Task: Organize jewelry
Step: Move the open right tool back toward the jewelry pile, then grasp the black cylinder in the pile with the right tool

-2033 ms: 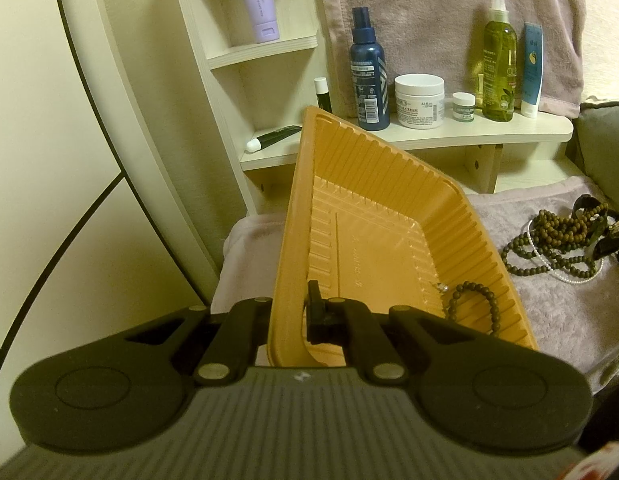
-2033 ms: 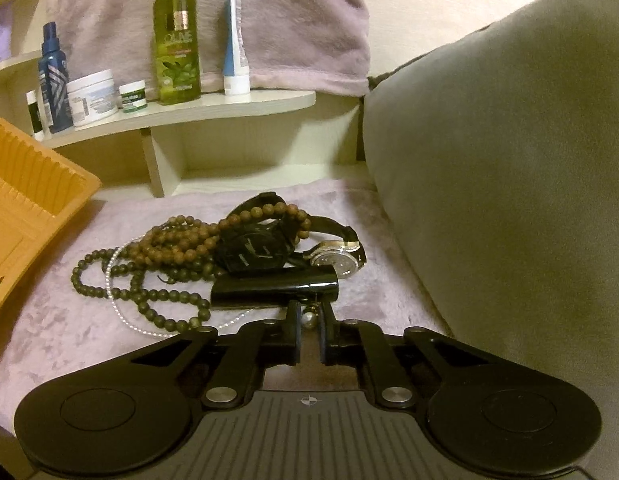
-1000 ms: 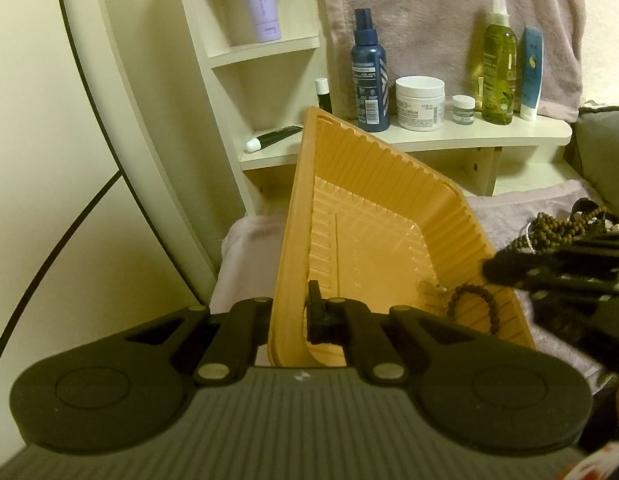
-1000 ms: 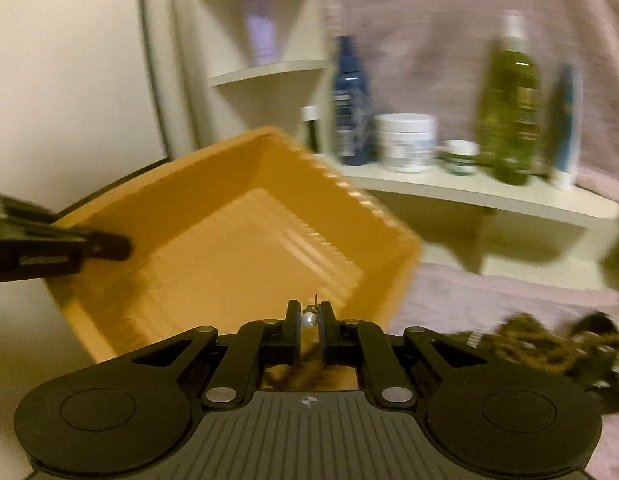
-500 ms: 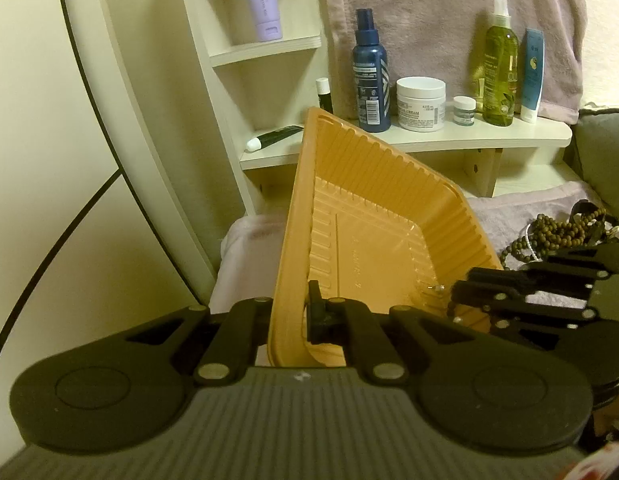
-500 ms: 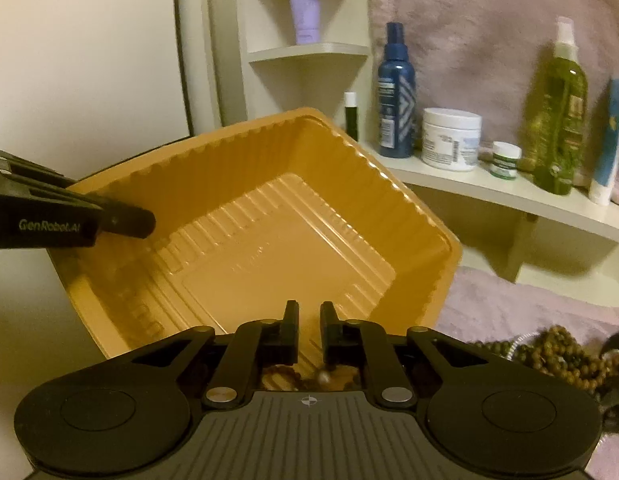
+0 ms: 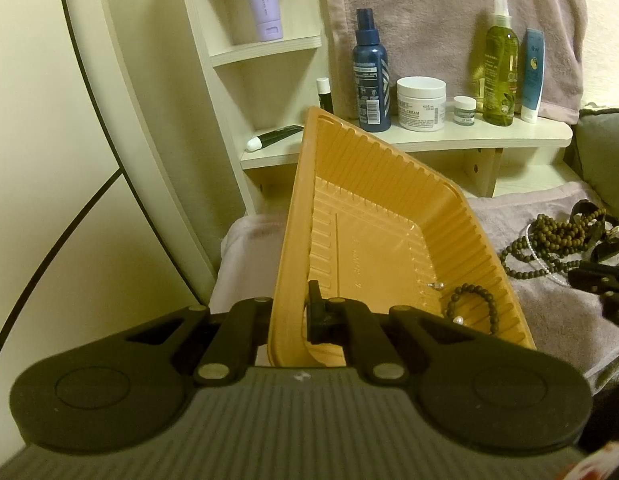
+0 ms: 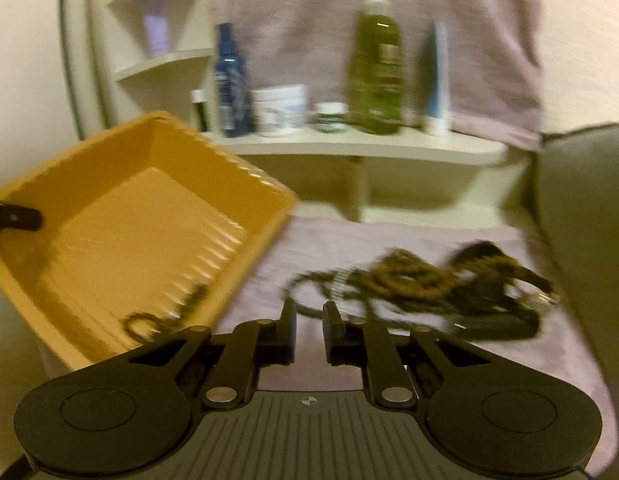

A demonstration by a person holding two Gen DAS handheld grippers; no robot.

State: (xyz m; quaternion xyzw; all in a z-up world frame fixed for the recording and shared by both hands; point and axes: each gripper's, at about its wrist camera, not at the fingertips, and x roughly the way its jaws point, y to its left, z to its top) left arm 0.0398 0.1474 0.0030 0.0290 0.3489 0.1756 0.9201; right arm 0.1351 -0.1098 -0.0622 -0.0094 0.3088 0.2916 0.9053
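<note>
My left gripper (image 7: 293, 312) is shut on the near wall of an orange plastic tray (image 7: 373, 208) and holds it tilted. In the tray lie a dark bead bracelet (image 7: 471, 304), a pearl stud (image 7: 437, 286) and a second pearl earring (image 7: 458, 321). My right gripper (image 8: 309, 320) is open and empty, over the mauve towel just right of the tray (image 8: 121, 208). A heap of brown bead strands, a pearl string and black watches (image 8: 429, 284) lies ahead of it on the towel; the heap shows in the left wrist view (image 7: 565, 240) too.
A pale shelf (image 7: 429, 136) behind carries a blue spray bottle (image 7: 371, 80), a white cream jar (image 7: 421, 104), a small jar, a green bottle (image 7: 499, 76) and a blue tube. A grey cushion (image 8: 585, 208) stands at the right. A curved white panel (image 7: 109, 120) is at the left.
My right gripper carried a pearl earring from the heap to the tray, opened and dropped it inside, then swung back right toward the heap. The left gripper and tray stayed put.
</note>
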